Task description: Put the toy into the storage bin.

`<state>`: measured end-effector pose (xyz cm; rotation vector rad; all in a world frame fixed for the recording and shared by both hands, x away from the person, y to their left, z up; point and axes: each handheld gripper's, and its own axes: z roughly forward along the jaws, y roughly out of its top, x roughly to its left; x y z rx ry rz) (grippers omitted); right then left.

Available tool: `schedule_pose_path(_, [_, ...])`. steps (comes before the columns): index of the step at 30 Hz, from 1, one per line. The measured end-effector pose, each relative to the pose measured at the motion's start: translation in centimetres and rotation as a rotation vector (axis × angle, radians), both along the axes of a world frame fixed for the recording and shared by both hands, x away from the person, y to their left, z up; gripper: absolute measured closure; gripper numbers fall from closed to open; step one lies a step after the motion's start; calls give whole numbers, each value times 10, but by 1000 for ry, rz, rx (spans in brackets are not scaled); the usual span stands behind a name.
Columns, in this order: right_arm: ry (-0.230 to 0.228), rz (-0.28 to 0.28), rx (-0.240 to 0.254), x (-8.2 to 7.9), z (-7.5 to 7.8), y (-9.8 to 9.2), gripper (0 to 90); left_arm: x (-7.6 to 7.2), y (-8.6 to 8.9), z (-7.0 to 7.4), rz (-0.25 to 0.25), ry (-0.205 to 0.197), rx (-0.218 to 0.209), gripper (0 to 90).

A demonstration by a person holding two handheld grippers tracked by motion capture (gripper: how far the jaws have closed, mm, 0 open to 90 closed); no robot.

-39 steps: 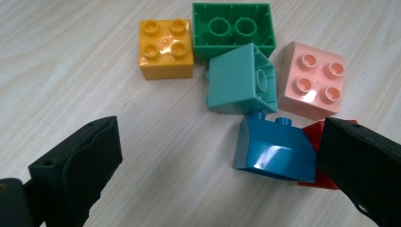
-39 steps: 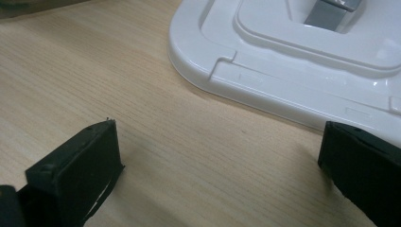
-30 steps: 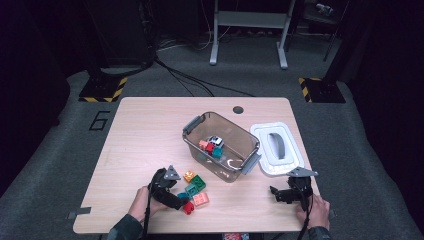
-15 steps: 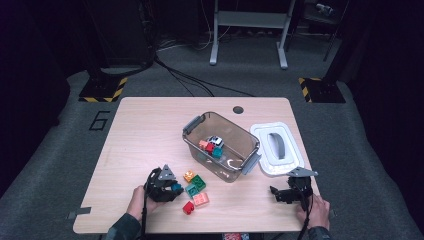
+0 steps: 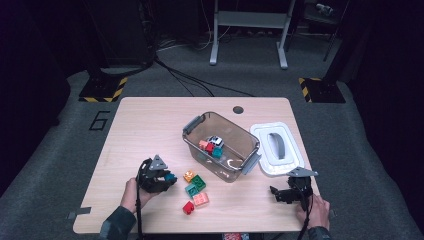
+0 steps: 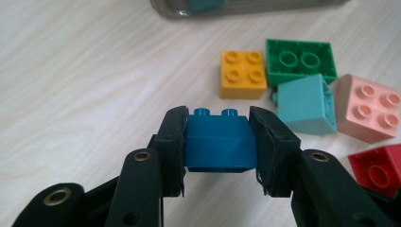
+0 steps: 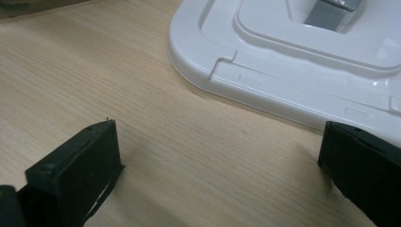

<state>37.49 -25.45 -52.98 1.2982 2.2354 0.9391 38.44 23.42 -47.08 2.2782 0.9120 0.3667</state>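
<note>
Two black pads of your left gripper pinch the small blue plastic building brick by its flat side walls, studs up, at the lower centre of the left gripper view. The jaws have just been closing, and the brick now sits squarely between them, clear of the pale wood-grain table behind it. In the high view that gripper and brick sit at the lower left of the tabletop, just left of the loose bricks.

Expect a light, rigid, smooth-sided piece: hard plastic will not crush, but it can pivot or squirt out if you grip at an edge, so keep the pads centred on the opposite walls, below the studs.

Beyond the jaws, at the upper right of the left gripper view, lie an orange square studded brick, a green brick with two round openings, a pale teal brick tipped on its side, a pink studded brick and a red brick. The clear plastic bin with grey latches stands at table centre in the high view, some bricks already inside.

Your right gripper rests with jaws spread wide and empty over bare wood, beside the white plastic lid with a grey handle; it lies at the lower right of the high view.
</note>
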Motion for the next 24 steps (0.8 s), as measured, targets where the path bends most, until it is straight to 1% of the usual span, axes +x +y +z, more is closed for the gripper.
schedule_pose_path(2, [0,0,0,0,0,0,0,4,0,6,4,-13,2,590])
schedule_pose_path(3, [0,-1,0,0,0,0,0,6,1,8,8,-16,-9,590])
schedule_pose_path(5, [0,0,0,0,0,0,0,10,3,15,5,-11,-14,590])
schedule_pose_path(6, [0,0,0,0,0,0,0,12,4,18,9,-17,-28,590])
schedule_pose_path(7, [-1,0,-1,0,0,0,0,14,5,22,8,-11,-32,590])
schedule_pose_path(8, [0,0,0,0,0,0,0,17,5,25,16,-23,-37,590])
schedule_pose_path(9, [0,0,0,0,0,0,0,18,6,28,16,-21,-36,590])
schedule_pose_path(10, [0,0,0,0,0,0,0,20,5,32,20,-27,-41,591])
schedule_pose_path(11, [0,0,0,0,0,0,0,22,5,35,17,-38,-39,590])
schedule_pose_path(13, [0,-1,1,0,0,0,0,26,5,44,12,-43,-35,591])
schedule_pose_path(14, [0,0,0,0,0,0,0,27,4,47,16,-55,-45,591])
schedule_pose_path(15, [0,0,0,0,0,0,0,29,4,51,12,-54,-38,590])
schedule_pose_path(16, [0,0,0,0,0,0,0,30,3,53,17,-64,-46,590])
schedule_pose_path(20, [0,0,0,0,0,0,0,36,1,66,13,-75,-37,591])
schedule_pose_path(21, [0,0,0,0,0,0,0,38,0,69,10,-77,-46,591])
schedule_pose_path(22, [0,0,0,0,0,0,0,39,0,71,10,-76,-44,590])
schedule_pose_path(23, [0,0,0,0,0,0,0,40,-1,74,6,-81,-39,590])
schedule_pose_path(24, [0,0,0,0,0,0,0,41,-2,77,7,-89,-46,591])
